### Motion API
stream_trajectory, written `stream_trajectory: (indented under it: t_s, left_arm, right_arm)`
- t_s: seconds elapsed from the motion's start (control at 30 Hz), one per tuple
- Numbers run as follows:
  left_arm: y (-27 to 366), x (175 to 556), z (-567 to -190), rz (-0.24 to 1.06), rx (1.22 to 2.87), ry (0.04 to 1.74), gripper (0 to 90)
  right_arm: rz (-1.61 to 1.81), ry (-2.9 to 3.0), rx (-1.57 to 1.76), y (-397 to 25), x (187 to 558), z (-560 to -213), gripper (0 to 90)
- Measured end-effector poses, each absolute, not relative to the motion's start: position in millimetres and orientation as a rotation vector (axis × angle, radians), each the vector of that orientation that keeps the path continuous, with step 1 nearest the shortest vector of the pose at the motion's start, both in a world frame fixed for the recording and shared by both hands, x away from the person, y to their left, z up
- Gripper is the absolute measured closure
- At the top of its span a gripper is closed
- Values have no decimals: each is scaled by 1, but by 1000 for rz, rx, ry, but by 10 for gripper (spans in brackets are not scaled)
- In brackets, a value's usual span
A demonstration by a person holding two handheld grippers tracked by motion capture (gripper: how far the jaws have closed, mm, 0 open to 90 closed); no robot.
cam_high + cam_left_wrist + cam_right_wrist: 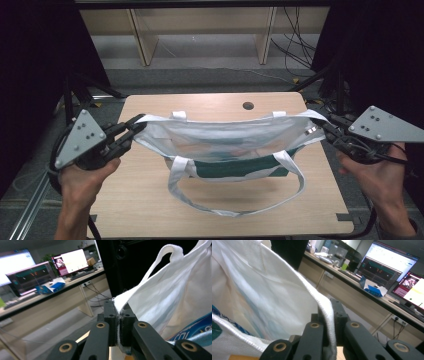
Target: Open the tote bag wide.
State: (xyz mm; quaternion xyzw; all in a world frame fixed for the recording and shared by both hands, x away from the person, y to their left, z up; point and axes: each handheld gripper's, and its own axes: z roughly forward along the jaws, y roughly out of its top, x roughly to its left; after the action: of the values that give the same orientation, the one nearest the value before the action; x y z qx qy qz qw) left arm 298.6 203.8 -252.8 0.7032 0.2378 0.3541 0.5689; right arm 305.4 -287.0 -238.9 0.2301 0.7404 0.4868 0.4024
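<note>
At the table's left edge our left gripper point(131, 131) pinches the white tote bag point(220, 142) by its rim corner. The bag hangs stretched over the wooden table point(150, 190), handle drooping. Our right gripper point(322, 127) clamps the opposite corner at the right edge.

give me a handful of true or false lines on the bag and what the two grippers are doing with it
1. The left hand-held gripper is shut on the white tote bag. True.
2. The right hand-held gripper hangs open, clear of the bag. False: its jaws are shut on the bag's edge.
3. The bag lies folded flat. False: it is stretched between the grippers, mouth open.
4. One handle loop hangs toward the table's near edge. True.
5. The table has a round hole beyond the bag. True.
</note>
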Motion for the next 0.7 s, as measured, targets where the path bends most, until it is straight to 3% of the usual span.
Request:
stream_trajectory:
  t_s: [0.13,0.23,0.7]
  left_arm:
    - [197,327,-267,830,1689,627,862]
    - [192,351,-293,727,1673,667,858]
    - [186,376,-345,684,1758,747,829]
  right_arm:
    - [1146,1902,601,-286,320,-246,882]
    - [1131,1941,696,-292,347,-272,882]
    - [1063,1970,745,-291,365,-309,879]
